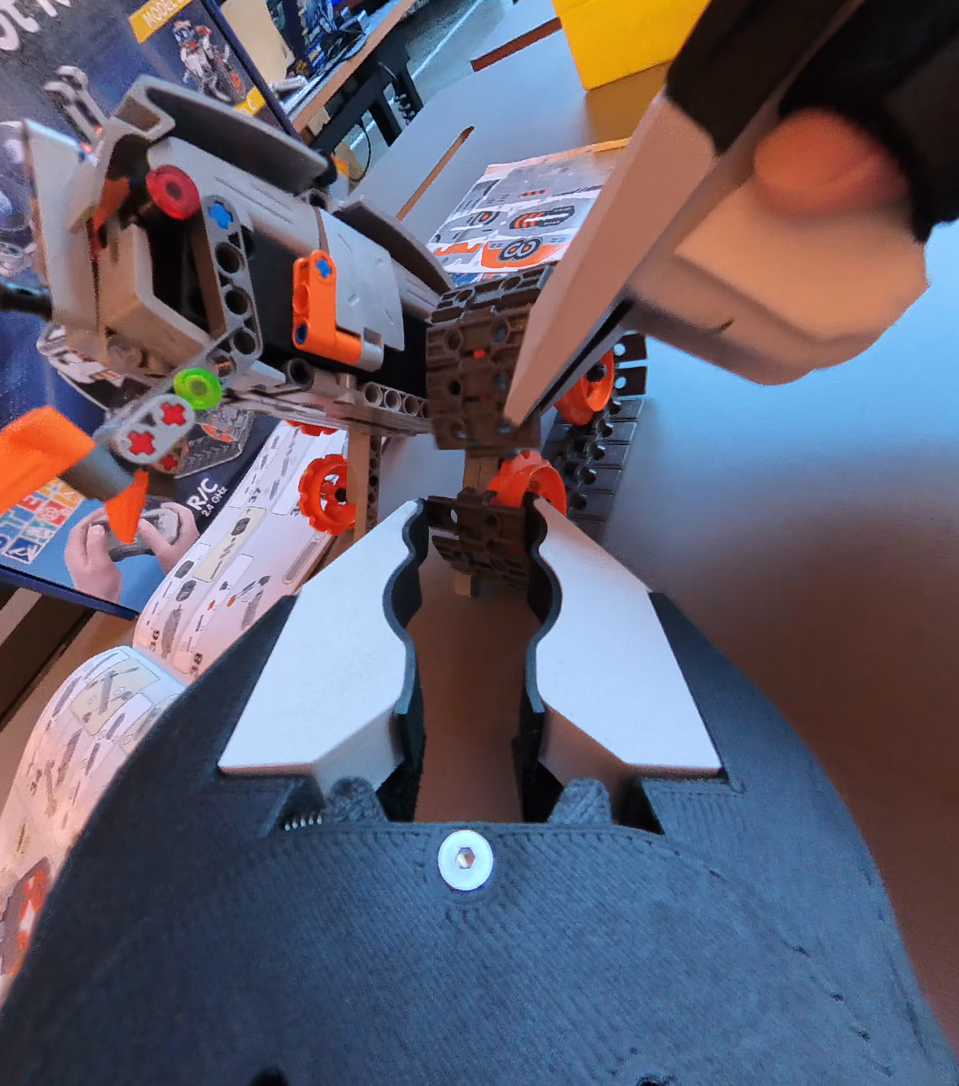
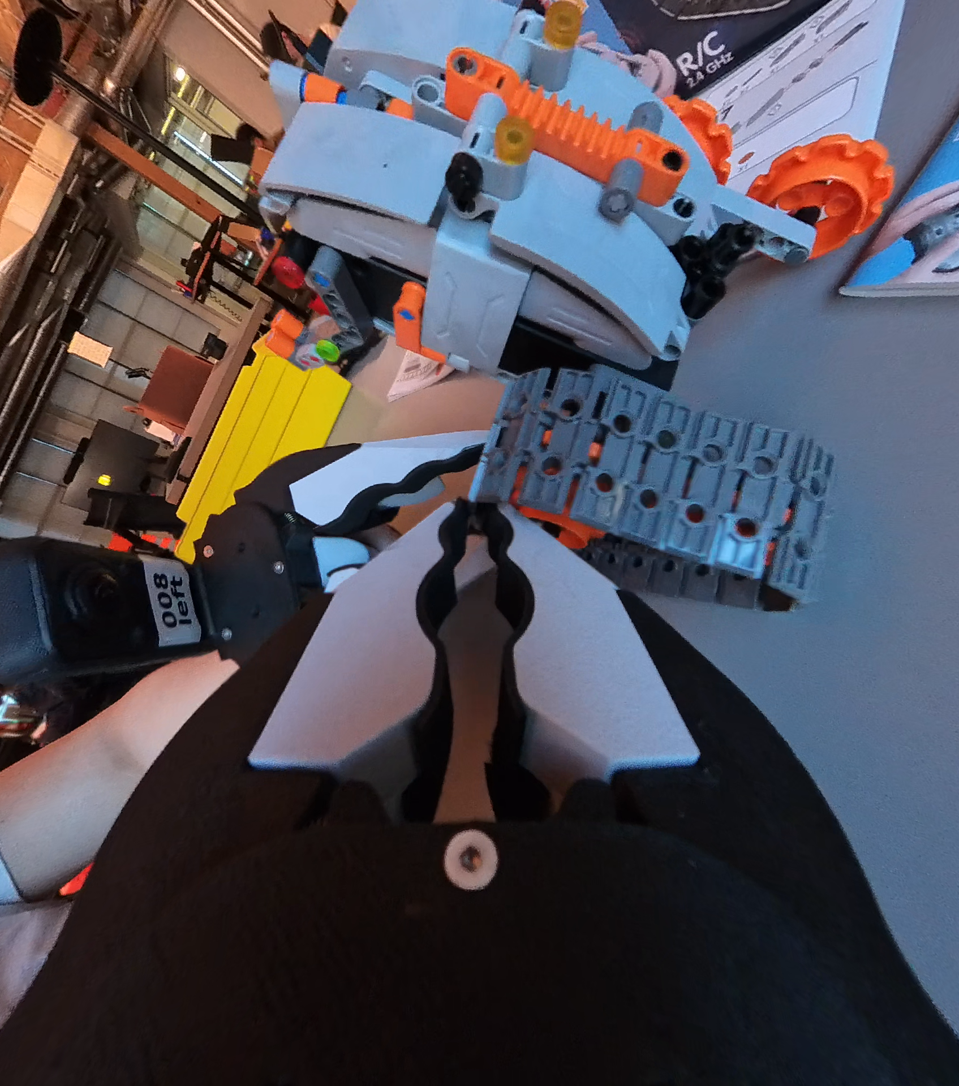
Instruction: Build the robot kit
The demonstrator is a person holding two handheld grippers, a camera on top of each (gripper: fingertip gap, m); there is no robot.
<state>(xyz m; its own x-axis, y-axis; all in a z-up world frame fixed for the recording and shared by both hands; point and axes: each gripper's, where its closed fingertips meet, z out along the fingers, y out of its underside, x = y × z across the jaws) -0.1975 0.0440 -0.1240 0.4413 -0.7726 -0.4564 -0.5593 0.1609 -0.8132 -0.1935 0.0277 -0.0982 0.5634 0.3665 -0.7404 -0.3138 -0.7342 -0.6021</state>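
Both my fingers pinch the grey-and-orange brick robot's dark linked plastic track point(image 1: 480, 540): left gripper point(image 1: 480, 517) clamped across it, right gripper point(image 2: 477, 511) closed on its edge; opposing pulls could unsnap links.

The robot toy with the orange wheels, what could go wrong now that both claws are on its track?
1. The right claw pinches only the end link of the grey track; a tug might unclip links.
2. The left claw grips a narrow bit of track, so it could slip.
3. The robot toy leans, so it might tip onto the instruction booklet.
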